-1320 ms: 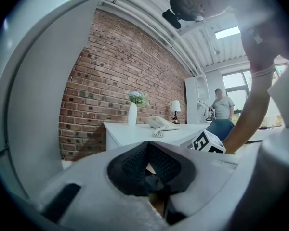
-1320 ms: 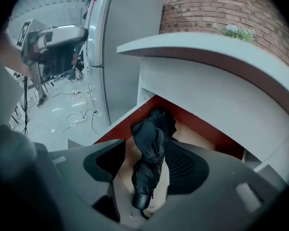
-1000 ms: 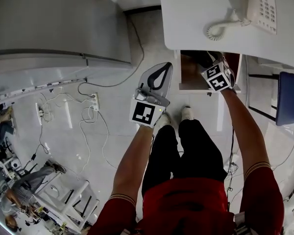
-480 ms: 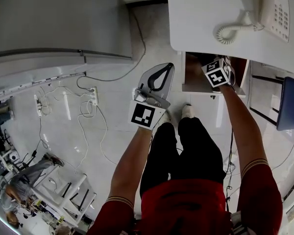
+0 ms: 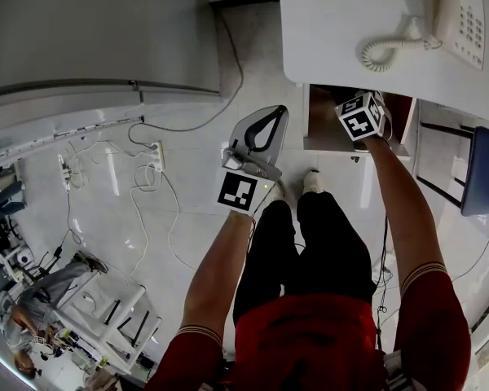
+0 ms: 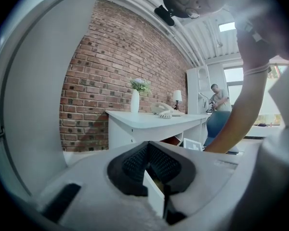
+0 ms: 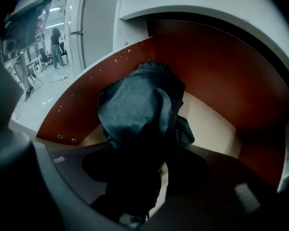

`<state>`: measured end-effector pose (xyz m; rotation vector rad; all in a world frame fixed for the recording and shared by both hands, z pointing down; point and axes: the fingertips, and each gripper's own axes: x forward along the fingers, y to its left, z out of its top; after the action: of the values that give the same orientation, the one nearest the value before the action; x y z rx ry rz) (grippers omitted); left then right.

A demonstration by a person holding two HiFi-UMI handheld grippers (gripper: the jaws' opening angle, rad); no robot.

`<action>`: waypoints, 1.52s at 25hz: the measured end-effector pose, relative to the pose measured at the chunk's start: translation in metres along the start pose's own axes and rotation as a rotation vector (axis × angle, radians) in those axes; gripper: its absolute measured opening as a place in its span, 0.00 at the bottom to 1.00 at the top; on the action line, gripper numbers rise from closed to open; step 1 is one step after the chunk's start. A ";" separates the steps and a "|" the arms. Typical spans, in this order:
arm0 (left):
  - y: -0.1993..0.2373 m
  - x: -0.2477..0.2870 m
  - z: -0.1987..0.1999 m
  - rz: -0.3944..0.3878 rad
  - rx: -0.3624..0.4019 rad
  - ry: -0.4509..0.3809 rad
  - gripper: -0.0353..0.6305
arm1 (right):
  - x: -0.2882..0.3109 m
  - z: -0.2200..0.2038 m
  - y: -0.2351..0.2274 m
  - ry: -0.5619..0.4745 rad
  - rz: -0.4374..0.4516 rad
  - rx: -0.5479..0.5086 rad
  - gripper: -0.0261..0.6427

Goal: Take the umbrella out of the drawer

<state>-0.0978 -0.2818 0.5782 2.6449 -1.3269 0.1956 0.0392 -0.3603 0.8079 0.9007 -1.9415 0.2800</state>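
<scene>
Umbrella (image 7: 137, 109), dark, folded: lying inside the open drawer (image 7: 216, 76). Right gripper (image 7: 156, 172): reaching down into the drawer, jaws wide and closing, umbrella between them, not yet pinched. Left gripper (image 6: 147, 150): outside the drawer, to its left, jaws together, empty

You have a folded umbrella of dark blue-grey cloth (image 7: 135, 109) before you, matt and creased. The reddish-brown wooden drawer (image 7: 216, 66) around it has smooth walls with a dull sheen and a paler, matt bottom panel (image 7: 207, 119). Your white desk top (image 5: 334, 31) looks smooth and matt, and the cream telephone (image 5: 452, 10) looks like plastic. The pale tiled floor (image 5: 191, 161) is glossy and throws back light. Your left gripper (image 6: 147, 148) has a matt grey shell, plastic by its look, and black ribbed pads (image 6: 135, 161). The red brick wall (image 6: 101, 66) is rough.
</scene>
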 end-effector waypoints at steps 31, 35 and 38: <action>-0.048 -0.043 0.049 -0.128 -0.028 -0.032 0.05 | -0.158 -0.012 0.013 0.140 0.019 -0.174 0.43; -0.059 -0.055 0.051 -0.164 -0.013 -0.011 0.05 | -0.188 -0.016 0.029 0.114 0.023 -0.125 0.43; -0.064 -0.063 0.058 -0.184 -0.010 -0.009 0.05 | -0.210 -0.016 0.041 0.084 0.017 -0.087 0.43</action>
<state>-0.0816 -0.2069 0.5034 2.7421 -1.0756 0.1516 0.0810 -0.2227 0.6482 0.8035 -1.8701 0.2381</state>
